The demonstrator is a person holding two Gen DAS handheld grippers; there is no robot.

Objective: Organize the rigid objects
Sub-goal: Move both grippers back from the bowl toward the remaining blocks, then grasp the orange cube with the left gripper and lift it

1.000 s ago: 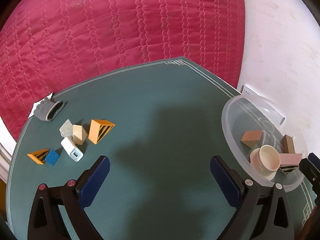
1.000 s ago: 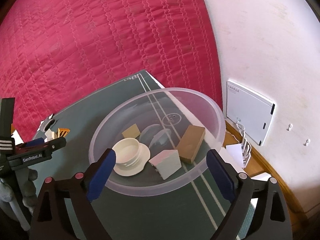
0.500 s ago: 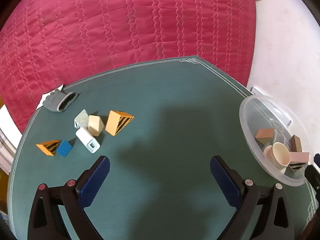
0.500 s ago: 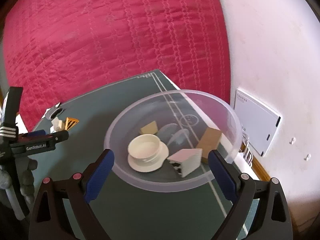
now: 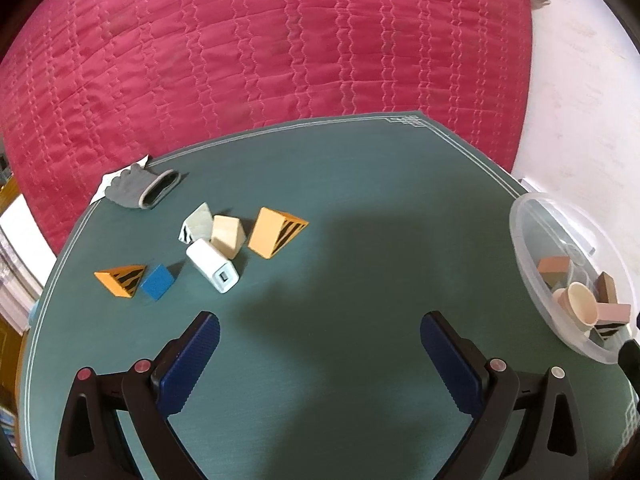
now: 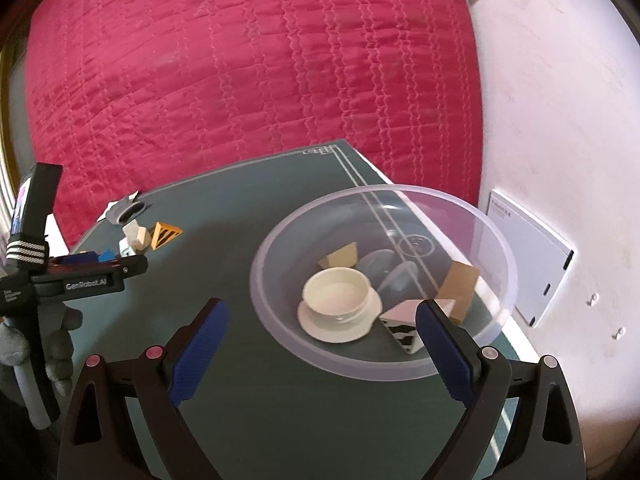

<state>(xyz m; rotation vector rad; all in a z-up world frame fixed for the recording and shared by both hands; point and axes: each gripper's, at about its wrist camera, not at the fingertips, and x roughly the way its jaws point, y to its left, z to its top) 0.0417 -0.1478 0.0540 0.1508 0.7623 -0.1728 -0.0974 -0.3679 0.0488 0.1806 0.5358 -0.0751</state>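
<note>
On the green table (image 5: 360,208) a cluster of small blocks lies at the left: a large orange striped wedge (image 5: 276,232), a beige block (image 5: 227,236), a pale green piece (image 5: 198,224), a white charger (image 5: 212,266), a blue cube (image 5: 159,282) and a small orange striped wedge (image 5: 120,280). My left gripper (image 5: 320,344) hangs open and empty in front of them. A clear plastic bowl (image 6: 492,248) holds a cream cup on a saucer (image 6: 338,300), a pink striped wedge (image 6: 402,320) and brown blocks (image 6: 458,288). My right gripper (image 6: 322,332) is open at the bowl's near rim, holding nothing.
A grey glove (image 5: 140,186) lies at the table's far left corner. A red quilted cover (image 5: 280,48) rises behind the table. To the right are a white wall (image 6: 560,100) and a white panel (image 6: 528,256). A gloved hand holds the left gripper's handle (image 6: 24,320).
The left gripper's view has swung left, so the block cluster sits nearer the middle and the bowl nearer the right edge. The right gripper has shifted left relative to the bowl. Both stay open.
</note>
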